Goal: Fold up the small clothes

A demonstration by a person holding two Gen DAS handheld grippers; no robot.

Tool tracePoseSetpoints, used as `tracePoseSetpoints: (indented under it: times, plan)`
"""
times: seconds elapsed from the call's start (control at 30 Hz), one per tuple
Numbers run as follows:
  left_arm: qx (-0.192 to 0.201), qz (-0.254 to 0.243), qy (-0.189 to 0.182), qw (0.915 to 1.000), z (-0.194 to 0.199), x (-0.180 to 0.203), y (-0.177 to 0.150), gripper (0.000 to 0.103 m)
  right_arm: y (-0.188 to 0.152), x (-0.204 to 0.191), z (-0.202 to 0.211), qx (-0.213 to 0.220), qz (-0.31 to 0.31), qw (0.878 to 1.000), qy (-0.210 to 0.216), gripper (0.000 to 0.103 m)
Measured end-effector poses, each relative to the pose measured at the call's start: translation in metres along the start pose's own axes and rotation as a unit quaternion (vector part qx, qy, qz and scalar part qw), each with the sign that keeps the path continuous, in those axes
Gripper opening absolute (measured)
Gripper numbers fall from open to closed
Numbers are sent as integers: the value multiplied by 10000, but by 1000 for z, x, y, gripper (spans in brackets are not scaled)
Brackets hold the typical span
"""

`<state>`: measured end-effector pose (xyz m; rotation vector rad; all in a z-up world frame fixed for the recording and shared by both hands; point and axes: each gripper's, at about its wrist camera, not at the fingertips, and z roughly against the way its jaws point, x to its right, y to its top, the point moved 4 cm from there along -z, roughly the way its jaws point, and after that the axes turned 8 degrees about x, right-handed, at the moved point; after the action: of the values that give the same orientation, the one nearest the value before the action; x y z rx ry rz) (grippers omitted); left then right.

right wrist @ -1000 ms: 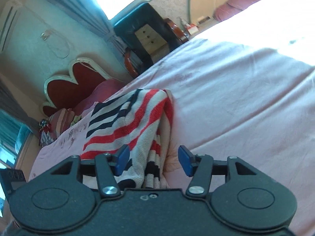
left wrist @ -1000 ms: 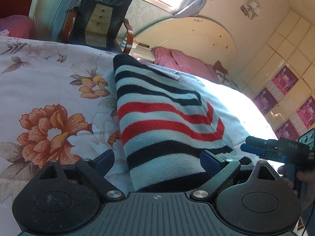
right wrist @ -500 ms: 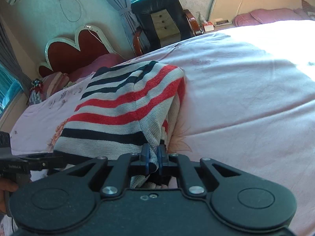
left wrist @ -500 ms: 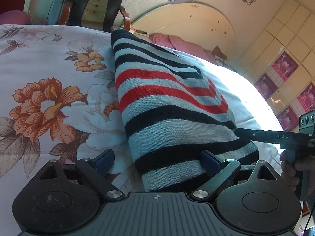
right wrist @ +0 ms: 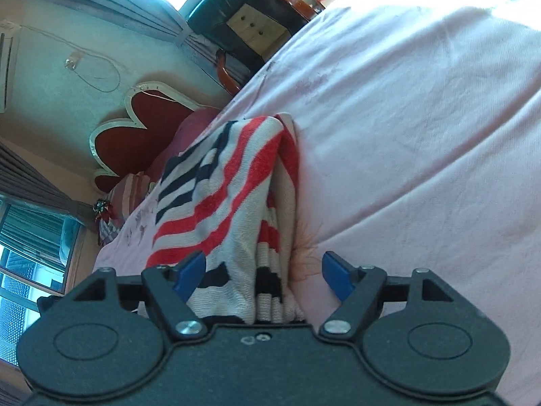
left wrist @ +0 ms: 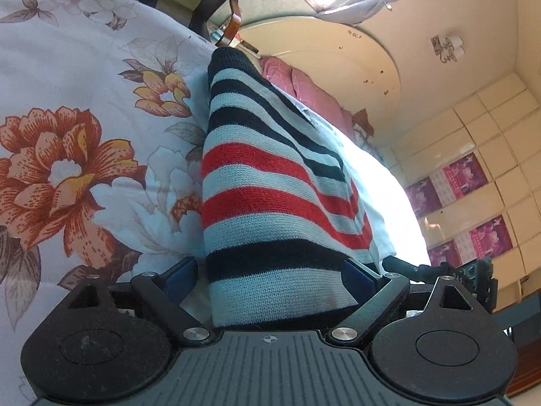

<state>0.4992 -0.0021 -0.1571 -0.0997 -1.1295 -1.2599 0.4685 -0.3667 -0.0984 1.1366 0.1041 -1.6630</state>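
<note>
A folded knit garment [left wrist: 270, 203] with black, red and pale blue stripes lies on the flowered bedsheet [left wrist: 67, 135]. My left gripper [left wrist: 270, 274] is open, its blue pads on either side of the garment's near end. In the right wrist view the same garment [right wrist: 236, 203] lies folded on the pink sheet [right wrist: 405, 135]. My right gripper [right wrist: 263, 270] is open, its jaws wide apart, with the garment's near edge between them. The right gripper also shows at the right of the left wrist view [left wrist: 439, 270].
A black chair [right wrist: 250, 23] stands by the window beyond the bed. A cream arched headboard [left wrist: 321, 67] and pink pillows [left wrist: 304, 84] are at the bed's far end. A red heart-shaped headboard [right wrist: 142, 128] is at the left. Tiled wall with purple posters [left wrist: 466, 176] at right.
My right gripper was shut on the garment's edge half a second ago and has now opened. Both views have tilted and moved closer to the garment. The left gripper stays open.
</note>
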Motion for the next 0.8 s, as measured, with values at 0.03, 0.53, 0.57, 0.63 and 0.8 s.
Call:
tracePoseSetpoints:
  times: [0.03, 0.53, 0.57, 0.63, 0.8]
  plan:
    - [-23, 20, -30, 10000, -2, -1, 1, 87, -1, 2, -2, -33, -2, 10000, 68, 74]
    - [-423, 10, -364, 9984, -37, -1, 24, 80, 7, -1, -38, -830, -32, 9916, 990, 44]
    - [-431, -21, -354, 9984, -38, -1, 24, 80, 8, 0, -36, -844, -26, 9914, 1001, 44]
    - [-433, -69, -347, 9984, -38, -3, 26, 80, 10, 1, -35, -863, -18, 9911, 1014, 44]
    - [-353, -859, 158, 9956, -44, 18, 22, 67, 7, -18, -45, -681, 380, 9943, 728, 42]
